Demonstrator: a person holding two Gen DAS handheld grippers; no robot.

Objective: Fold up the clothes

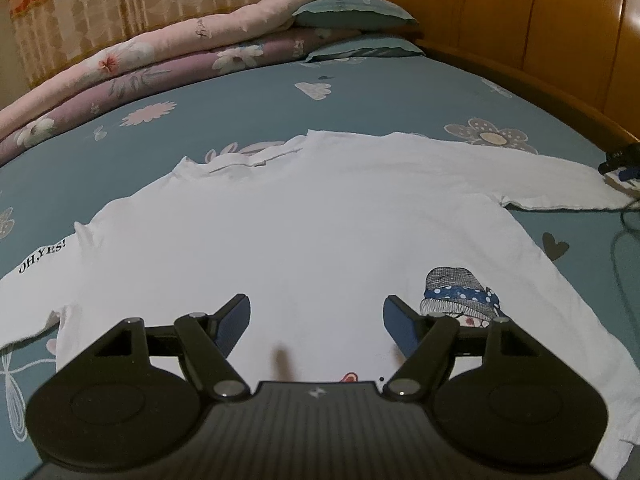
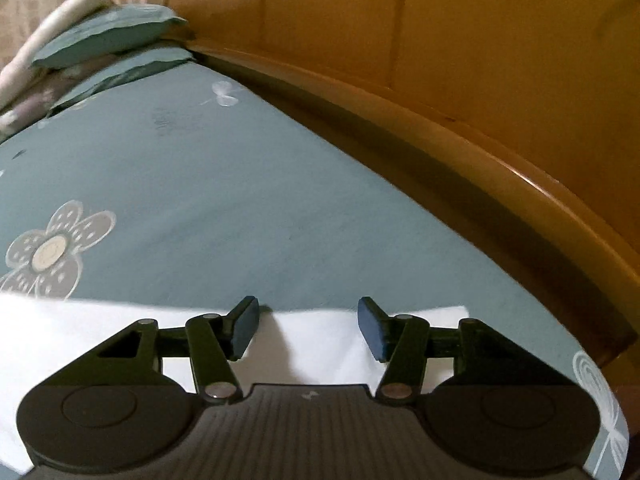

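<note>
The left gripper (image 1: 316, 320) was held with its jaws spread wide and nothing between them, above the lower middle of a white shirt (image 1: 304, 216). The shirt was laid flat on a teal bedsheet (image 1: 248, 92), its collar pointing away from the gripper and one sleeve (image 1: 560, 180) stretched toward the right edge of the left view. A printed figure in a hat (image 1: 460, 292) was seen just beside the right finger, partly covered by it. Lettering (image 1: 42, 258) was readable on the other sleeve, which was cut off at the frame edge.

The right gripper (image 2: 308, 326) was likewise spread wide and empty, poised over the sleeve end (image 2: 320, 344), whose far hem ran just past the fingertips. Bare sheet (image 2: 280, 200) lay open beyond that hem as far as the wooden bed frame (image 2: 460, 148). The sleeve's near part was hidden under the gripper body.

Folded quilts (image 1: 168, 52) and pillows (image 1: 352, 10) were stacked along the far edge, well apart from the shirt. A dark object with a cable (image 1: 622, 168) at the sleeve tip was too small to be identified.
</note>
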